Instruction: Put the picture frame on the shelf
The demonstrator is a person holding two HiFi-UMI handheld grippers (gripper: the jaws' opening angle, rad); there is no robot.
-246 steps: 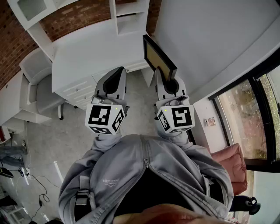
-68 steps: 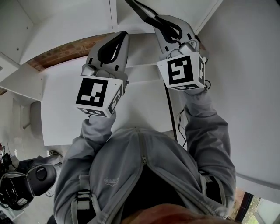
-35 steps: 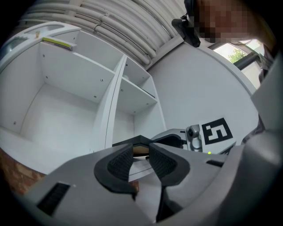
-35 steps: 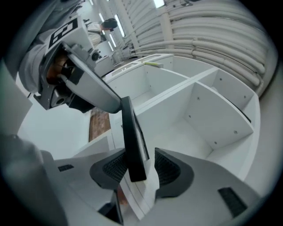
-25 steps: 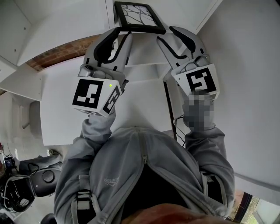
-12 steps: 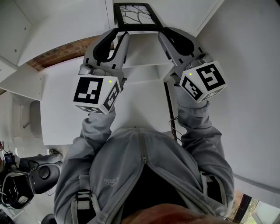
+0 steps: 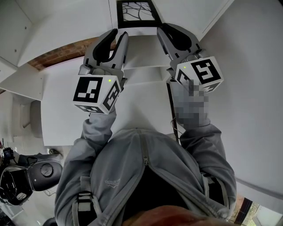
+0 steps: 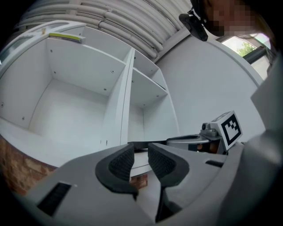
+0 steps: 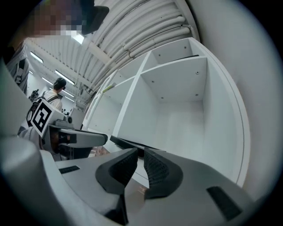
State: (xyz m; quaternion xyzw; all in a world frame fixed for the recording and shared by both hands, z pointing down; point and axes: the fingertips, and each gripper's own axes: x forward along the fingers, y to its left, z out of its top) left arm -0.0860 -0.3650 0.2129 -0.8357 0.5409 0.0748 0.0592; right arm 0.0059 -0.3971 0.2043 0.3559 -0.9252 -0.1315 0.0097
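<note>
Both sets of jaws have just been closing, with nothing between them: the left gripper (image 7: 118, 34) stands parted, the right gripper (image 7: 160, 30) is down to a slit. We find the picture frame (image 7: 136, 11) on the shelf (image 7: 140, 44) at 12 o'clock, just beyond both sets of tips. Its near edge runs 9-to-3, and neither gripper is nearer.

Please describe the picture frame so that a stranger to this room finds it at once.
Find the white shelf unit, then the compartment just right of its vertical divider. The picture frame rests there: a black border around a pale picture of dark branches, the only dark thing among white boards.
</note>
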